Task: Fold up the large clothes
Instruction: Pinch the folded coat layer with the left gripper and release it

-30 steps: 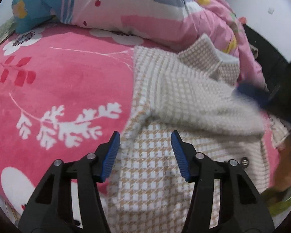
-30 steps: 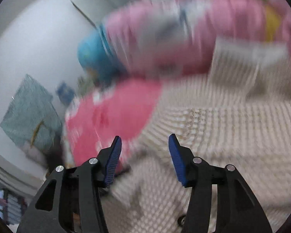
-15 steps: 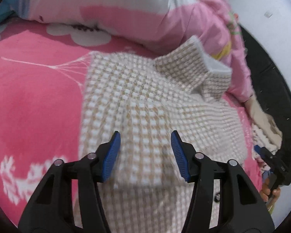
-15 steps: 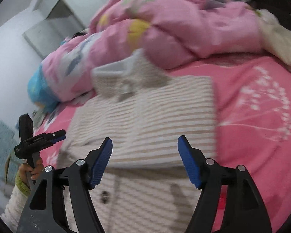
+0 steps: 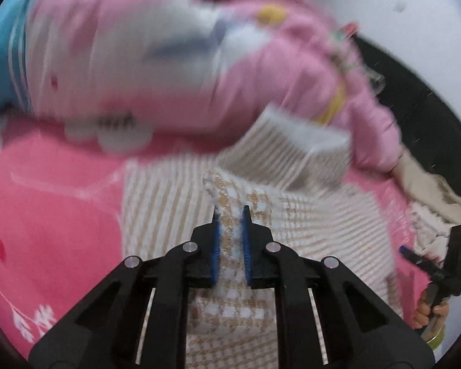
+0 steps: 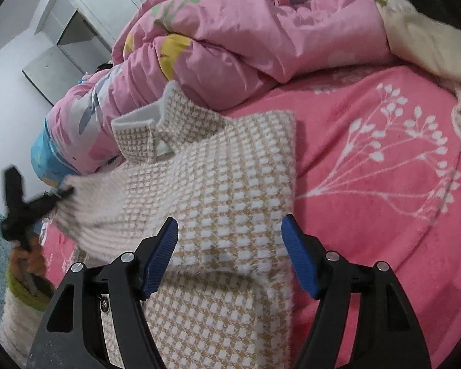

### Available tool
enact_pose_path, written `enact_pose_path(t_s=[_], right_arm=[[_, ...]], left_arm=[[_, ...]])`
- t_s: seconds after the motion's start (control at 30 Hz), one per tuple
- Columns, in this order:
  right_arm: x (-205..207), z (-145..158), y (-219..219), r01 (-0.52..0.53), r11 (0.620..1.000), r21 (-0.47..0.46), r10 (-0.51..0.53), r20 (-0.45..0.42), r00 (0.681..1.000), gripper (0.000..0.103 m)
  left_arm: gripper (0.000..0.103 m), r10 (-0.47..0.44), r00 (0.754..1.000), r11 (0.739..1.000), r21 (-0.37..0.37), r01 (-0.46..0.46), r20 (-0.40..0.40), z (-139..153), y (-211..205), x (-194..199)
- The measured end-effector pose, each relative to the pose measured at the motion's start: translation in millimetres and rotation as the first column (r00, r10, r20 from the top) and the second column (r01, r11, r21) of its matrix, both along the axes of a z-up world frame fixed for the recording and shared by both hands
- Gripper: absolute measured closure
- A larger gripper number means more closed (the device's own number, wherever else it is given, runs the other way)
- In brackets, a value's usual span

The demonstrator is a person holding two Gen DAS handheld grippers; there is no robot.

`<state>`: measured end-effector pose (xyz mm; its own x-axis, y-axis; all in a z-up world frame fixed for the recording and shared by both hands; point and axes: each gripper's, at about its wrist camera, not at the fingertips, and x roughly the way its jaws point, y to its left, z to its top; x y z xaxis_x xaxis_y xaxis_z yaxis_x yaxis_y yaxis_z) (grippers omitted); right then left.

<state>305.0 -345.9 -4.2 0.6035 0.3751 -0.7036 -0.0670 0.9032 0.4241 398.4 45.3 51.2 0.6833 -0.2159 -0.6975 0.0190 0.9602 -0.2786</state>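
A beige-and-white houndstooth jacket point(image 6: 218, 184) lies on the pink floral blanket point(image 6: 368, 141), collar point(image 6: 144, 132) toward the quilt, one sleeve folded across the body. My left gripper point(image 5: 229, 215) is shut on a raised fold of the jacket's sleeve point(image 5: 230, 190) and holds it up; it shows at the left of the right wrist view point(image 6: 58, 195), gripping the cuff. My right gripper point(image 6: 229, 230) is open and empty, low over the jacket's body point(image 6: 212, 316).
A bunched pink quilt point(image 6: 246, 37) lies behind the jacket. A cream fleece garment point(image 6: 427, 46) sits at the far right of the bed. A white cabinet point(image 6: 76, 24) stands against the wall. The right gripper shows at the right edge point(image 5: 415, 256).
My left gripper has shut on the jacket's sleeve and lifted it. My right gripper stays open, now closer over the jacket.
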Motion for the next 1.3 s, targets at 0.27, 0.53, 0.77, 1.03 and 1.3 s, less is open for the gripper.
enact_pose_path(t_s=[0.27, 0.53, 0.77, 1.03, 1.3], right_arm=[[-0.4, -8.1, 1.0, 0.019, 0.998, -0.064, -0.021, -0.025, 0.999, 0.035], [2.0, 14.2, 26.4, -0.033, 0.98, -0.198, 0.039, 0.028, 0.999, 0.035], [18.0, 6.1, 87.4, -0.14, 0.95, -0.28, 0.161, 0.055, 0.985, 0.039], [35.6, -15.3, 105.6, -0.191, 0.896, -0.4, 0.174, -0.08, 0.982, 0.039], [76.8, -2.5, 56.6, -0.035, 0.965, -0.259, 0.018, -0.069, 0.997, 0.039]], left_arm=[[0.091, 0.074, 0.986, 0.99, 0.133, -0.054, -0.15, -73.5, 23.4, 18.4], [0.077, 0.109, 0.993, 0.993, 0.037, -0.108, -0.046, -50.5, 55.5, 0.7], [0.068, -0.124, 0.992, 0.987, 0.104, 0.123, -0.002, -37.4, -5.9, -25.3], [0.058, -0.084, 0.994, 0.995, 0.041, 0.088, -0.075, -70.0, 4.1, -22.3], [0.059, -0.028, 0.986, 0.989, -0.149, 0.003, -0.167, -73.0, 57.6, 22.7]])
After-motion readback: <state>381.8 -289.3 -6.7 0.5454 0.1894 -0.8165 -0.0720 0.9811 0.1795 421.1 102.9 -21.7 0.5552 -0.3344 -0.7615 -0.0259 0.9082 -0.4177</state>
